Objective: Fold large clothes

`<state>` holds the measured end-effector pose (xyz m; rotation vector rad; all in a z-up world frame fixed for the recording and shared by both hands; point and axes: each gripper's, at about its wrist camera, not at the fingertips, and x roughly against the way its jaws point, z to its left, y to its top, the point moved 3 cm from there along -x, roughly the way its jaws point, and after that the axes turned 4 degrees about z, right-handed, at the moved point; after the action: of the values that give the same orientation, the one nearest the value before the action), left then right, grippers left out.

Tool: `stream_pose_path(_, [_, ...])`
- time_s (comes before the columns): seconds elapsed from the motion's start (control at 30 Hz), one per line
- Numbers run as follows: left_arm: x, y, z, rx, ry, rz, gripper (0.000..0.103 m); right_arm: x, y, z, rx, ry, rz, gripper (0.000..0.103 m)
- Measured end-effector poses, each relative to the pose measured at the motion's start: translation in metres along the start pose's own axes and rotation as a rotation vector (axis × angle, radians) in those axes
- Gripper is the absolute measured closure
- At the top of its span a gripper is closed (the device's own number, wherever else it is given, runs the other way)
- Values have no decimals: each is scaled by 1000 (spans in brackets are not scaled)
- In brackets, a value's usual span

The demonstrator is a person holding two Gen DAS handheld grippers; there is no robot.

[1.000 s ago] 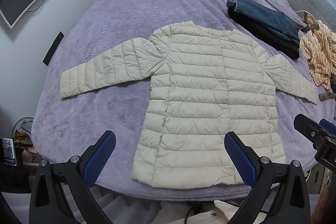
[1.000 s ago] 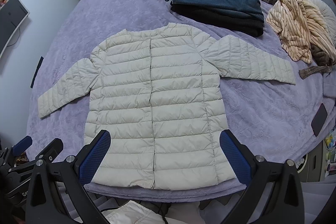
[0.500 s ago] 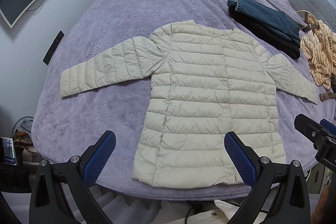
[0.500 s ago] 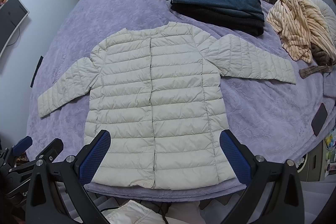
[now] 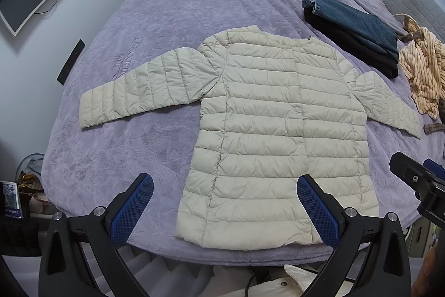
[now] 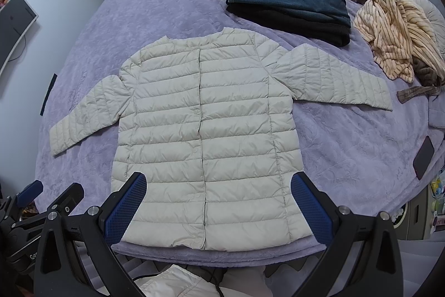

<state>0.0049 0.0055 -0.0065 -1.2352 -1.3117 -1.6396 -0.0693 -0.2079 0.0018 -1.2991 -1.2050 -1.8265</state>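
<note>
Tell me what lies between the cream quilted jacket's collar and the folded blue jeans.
Only bare purple bedspread separates the jacket's collar from the jeans, clearest in the right wrist view.

Brightness: even, soft indoor light across my bed (image 5: 172, 18); no visible source.
Shadows: faint, only a thin one under the jacket (image 5: 278, 130) hem.
Glare: I see none.
Focus: sharp at centre in both views.
Distortion: strong fisheye bulge; black vignette fills the corners.

Bare bedspread (image 5: 155, 146) around jacket (image 5: 278, 135)
</note>
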Motion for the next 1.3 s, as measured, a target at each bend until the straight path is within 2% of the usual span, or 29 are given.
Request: stream_pose_path(1.3, [-4, -3, 3, 3, -9, 11, 0, -10, -7, 5, -8, -5, 26, 0])
